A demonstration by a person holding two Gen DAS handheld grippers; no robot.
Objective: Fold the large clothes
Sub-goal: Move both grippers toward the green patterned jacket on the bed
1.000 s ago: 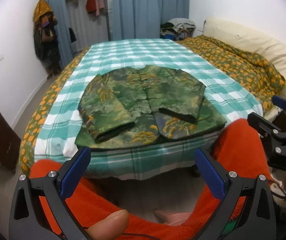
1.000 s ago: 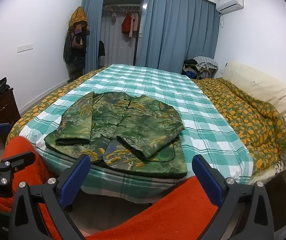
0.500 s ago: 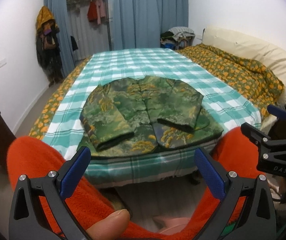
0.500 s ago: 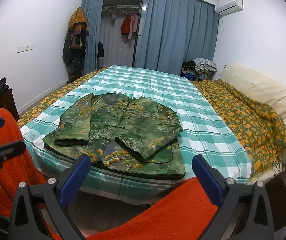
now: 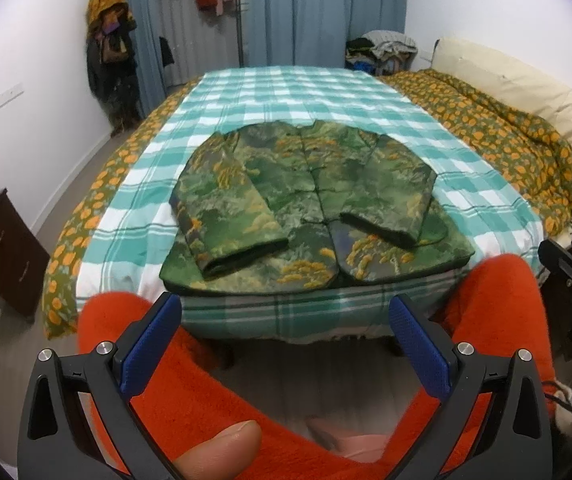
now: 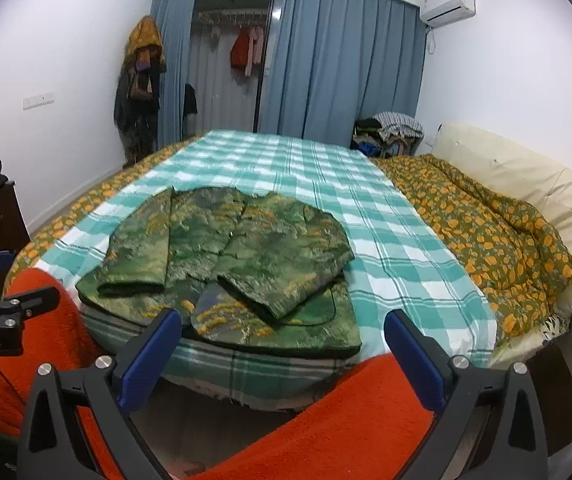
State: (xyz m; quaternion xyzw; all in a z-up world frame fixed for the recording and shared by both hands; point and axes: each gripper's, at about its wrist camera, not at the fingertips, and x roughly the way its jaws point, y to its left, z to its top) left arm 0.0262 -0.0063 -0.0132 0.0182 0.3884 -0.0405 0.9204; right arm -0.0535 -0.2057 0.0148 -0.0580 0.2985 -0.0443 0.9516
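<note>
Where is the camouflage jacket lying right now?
In both wrist views the camouflage jacket lies flat near the foot edge of the checked bedsheet, sleeves folded over its front, left of the orange-patterned quilt.

Only one bit of writing is showing. In the right wrist view, at nine o'clock, the left gripper is poking in from the edge, and white letters are sitting on its black body. They are showing backwards, like in a mirror, and are looking like "Robot.AI", with the start cut off by the edge. In the left wrist view, no words or numbers are showing clearly enough to read.
</note>
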